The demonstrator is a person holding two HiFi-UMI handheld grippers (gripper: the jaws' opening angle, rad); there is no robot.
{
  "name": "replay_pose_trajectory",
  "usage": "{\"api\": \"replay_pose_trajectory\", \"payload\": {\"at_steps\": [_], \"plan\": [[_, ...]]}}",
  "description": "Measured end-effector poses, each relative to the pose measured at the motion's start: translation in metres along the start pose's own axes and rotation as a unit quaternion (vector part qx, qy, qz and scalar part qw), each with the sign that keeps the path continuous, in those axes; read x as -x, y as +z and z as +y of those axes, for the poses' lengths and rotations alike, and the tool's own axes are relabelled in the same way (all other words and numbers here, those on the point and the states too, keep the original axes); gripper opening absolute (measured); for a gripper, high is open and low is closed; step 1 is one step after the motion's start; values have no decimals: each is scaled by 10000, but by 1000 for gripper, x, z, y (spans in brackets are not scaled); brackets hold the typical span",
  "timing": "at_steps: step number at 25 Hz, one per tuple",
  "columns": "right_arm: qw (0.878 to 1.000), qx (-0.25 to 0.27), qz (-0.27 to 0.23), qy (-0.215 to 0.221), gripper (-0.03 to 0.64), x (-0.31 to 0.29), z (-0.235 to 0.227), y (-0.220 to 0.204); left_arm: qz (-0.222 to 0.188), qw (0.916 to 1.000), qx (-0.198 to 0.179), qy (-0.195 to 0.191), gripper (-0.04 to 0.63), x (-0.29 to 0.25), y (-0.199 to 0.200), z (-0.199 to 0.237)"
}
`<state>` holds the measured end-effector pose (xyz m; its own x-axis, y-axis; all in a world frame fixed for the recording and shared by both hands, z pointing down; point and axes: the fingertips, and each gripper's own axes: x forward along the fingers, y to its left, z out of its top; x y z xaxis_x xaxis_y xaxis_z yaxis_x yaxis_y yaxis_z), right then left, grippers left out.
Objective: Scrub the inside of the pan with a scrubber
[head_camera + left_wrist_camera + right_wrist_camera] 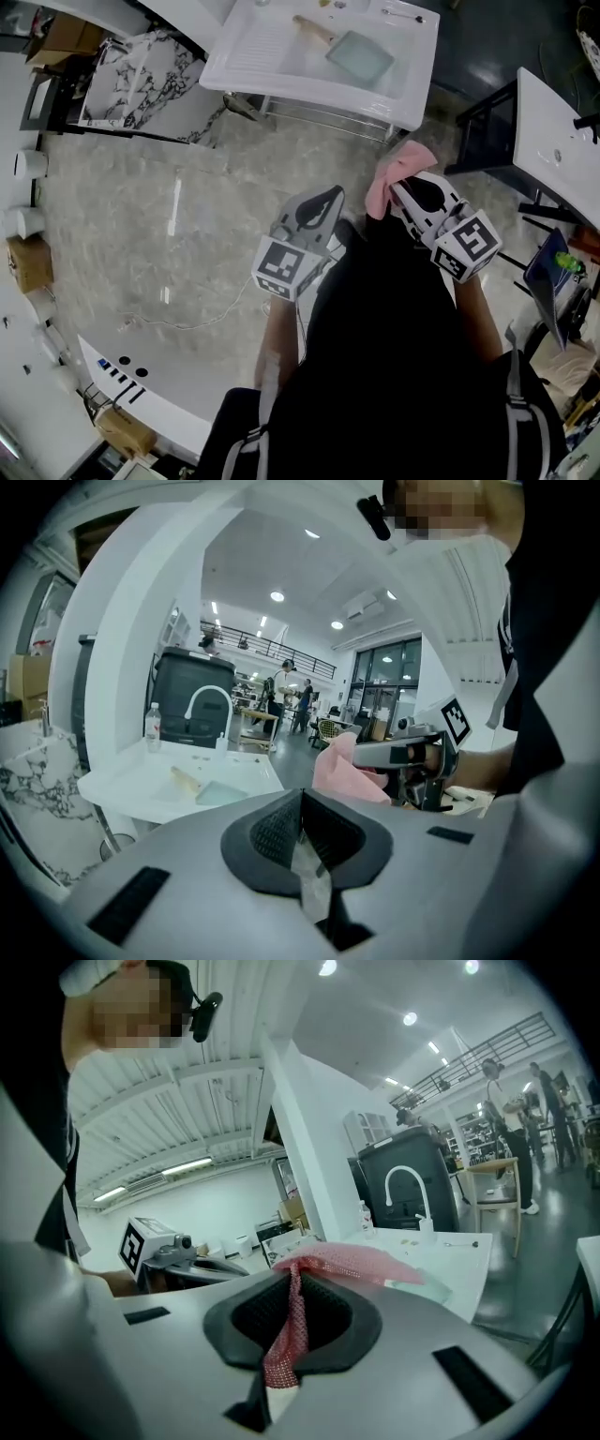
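- The right gripper (292, 1296) is clamping its jaws tight on the scrubber (330, 1262), a pink-red piece of fine mesh cloth.
- The mesh is bunching into a narrow strip between the pads and fanning out loosely past the jaw tips.
- From the head view, the scrubber is showing as a soft, crumpled pink fold, hanging over the marble floor (187, 234).
- The left gripper (302, 819) is holding its jaws pressed together, gripping nothing.
- The pan (361, 54), pale green and square with a wooden handle, is lying flat on the white sink unit (272, 58), well apart from both grippers.
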<state>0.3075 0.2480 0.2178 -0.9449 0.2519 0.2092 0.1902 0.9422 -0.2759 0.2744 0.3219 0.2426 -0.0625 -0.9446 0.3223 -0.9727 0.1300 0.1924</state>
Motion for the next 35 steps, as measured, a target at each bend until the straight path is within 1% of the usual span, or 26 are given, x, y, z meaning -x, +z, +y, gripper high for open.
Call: {"api": "replay_pose_trajectory", "payload": {"at_steps": [3,5,9,12,14,18,21,24,27,29,32,35], "plan": [[9999,-23,8,134,38,-17,-2,-1,57,10000,36,-1,32,-8,-1,16],[9997,-118,-120,195,37,-31,-7,5,122,9999,54,-3,32,-14,0,29],[9971,-540,-458,277,38,-62,-30,27,231,9997,5,14,32,-27,12,59],[9948,-668,-738,230,37,-83,-55,46,324,9994,-90,-40,32,-44,25,83],[9941,-674,-834,160,38,-99,-76,57,412,9990,-180,-69,32,-61,32,102],[9937,-664,-900,-3,37,-118,-110,71,449,9982,-341,-217,32,-95,47,129],[9939,-710,-838,-86,38,-126,-129,72,387,9981,-300,-365,32,-113,57,142],[9933,-790,-809,-231,37,-132,-147,75,326,9981,-296,-435,32,-128,68,158],[9924,-876,-749,-421,38,-134,-160,78,495,9970,-436,-416,32,-140,74,174],[9918,-905,-688,-591,38,-137,-168,79,638,9954,-527,-487,32,-149,76,185],[9890,-970,-649,-911,37,-145,-184,79,880,9913,-521,-824,34,-170,73,203],[9833,-1058,-666,-1320,38,-156,-203,83,1127,9850,-580,-1169,34,-194,71,226]]}}
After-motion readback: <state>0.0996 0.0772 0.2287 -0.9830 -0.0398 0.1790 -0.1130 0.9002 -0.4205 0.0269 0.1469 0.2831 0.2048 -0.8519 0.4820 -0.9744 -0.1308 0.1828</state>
